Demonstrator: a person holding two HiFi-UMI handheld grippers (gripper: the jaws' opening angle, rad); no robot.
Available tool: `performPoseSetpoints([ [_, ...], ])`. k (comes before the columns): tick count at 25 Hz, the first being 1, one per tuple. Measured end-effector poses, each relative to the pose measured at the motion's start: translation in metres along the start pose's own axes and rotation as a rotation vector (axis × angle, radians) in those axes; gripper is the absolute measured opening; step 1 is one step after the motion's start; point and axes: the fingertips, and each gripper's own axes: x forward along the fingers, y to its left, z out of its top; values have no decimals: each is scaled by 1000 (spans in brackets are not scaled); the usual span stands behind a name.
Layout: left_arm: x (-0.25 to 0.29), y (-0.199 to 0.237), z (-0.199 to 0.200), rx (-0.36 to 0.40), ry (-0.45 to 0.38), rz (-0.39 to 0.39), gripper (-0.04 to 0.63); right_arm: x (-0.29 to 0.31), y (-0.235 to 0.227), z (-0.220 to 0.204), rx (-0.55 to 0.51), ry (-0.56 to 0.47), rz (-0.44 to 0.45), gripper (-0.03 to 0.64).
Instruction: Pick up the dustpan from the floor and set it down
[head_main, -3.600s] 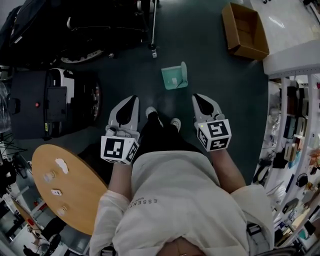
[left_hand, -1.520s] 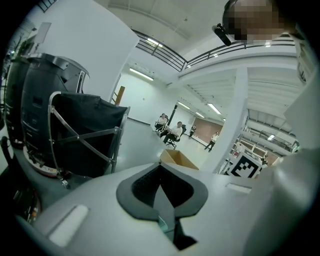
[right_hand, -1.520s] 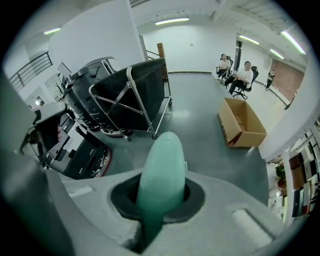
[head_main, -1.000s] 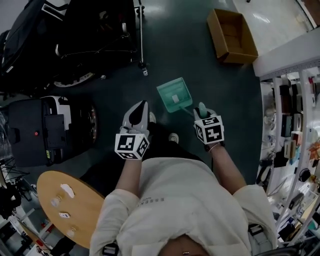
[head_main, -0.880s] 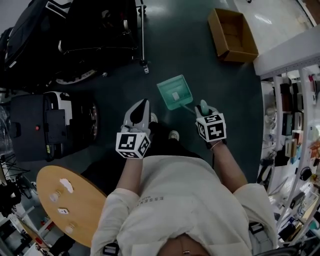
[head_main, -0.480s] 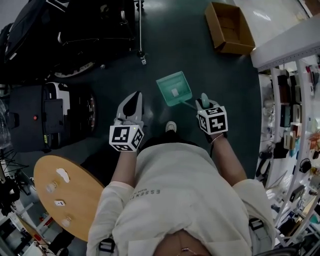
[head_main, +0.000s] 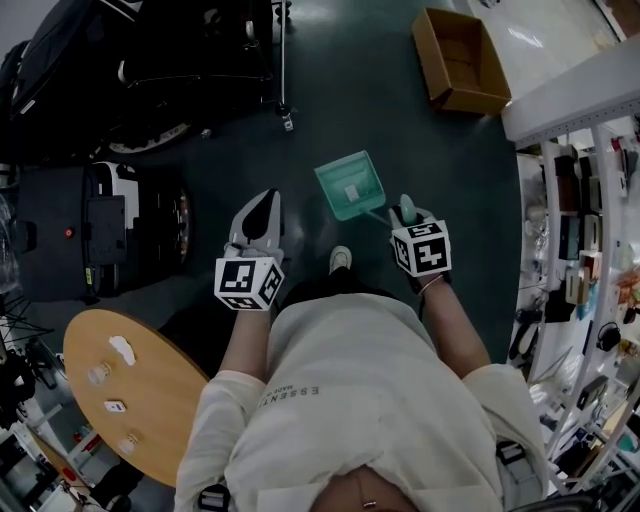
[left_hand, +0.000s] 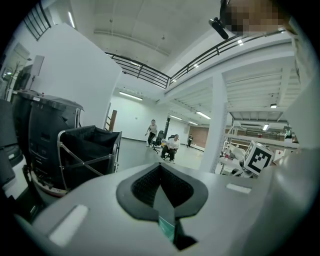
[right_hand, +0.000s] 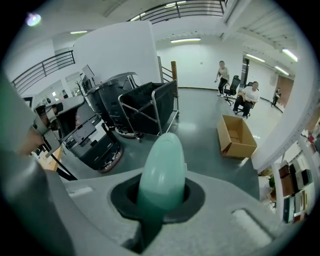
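The teal dustpan (head_main: 349, 186) hangs by its long handle, its pan ahead and to the left of my right gripper (head_main: 405, 212). That gripper points steeply down and is shut on the handle. In the right gripper view the rounded handle end (right_hand: 162, 172) sticks up between the black pads of the right gripper (right_hand: 161, 201). My left gripper (head_main: 262, 206) is held out level to the left of the pan, apart from it. Its jaws meet with nothing held, as the left gripper (left_hand: 161, 186) shows in its own view.
An open cardboard box (head_main: 460, 60) lies on the dark floor at the far right. A black cart (head_main: 150, 60) and a black machine (head_main: 90, 230) stand to the left. A round wooden table (head_main: 130, 390) is at the near left, shelves (head_main: 580, 250) along the right.
The dustpan stood alone on the floor at first; now the right gripper holds its handle. Over the last second both grippers and the pan shifted only slightly in the view.
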Motion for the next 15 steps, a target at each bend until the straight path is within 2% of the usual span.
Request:
performPoseSetpoints([
  [4,4,1,-6,-16,-1,17,15,9,-3,4,-18,-4,19,5],
  [8,8,5,-26,-43,45,22,15,28,-8,11,-5,-2,13,5],
  [15,32,51,-49,-80,91,56,15,93,-10,36,26,26,5,5],
])
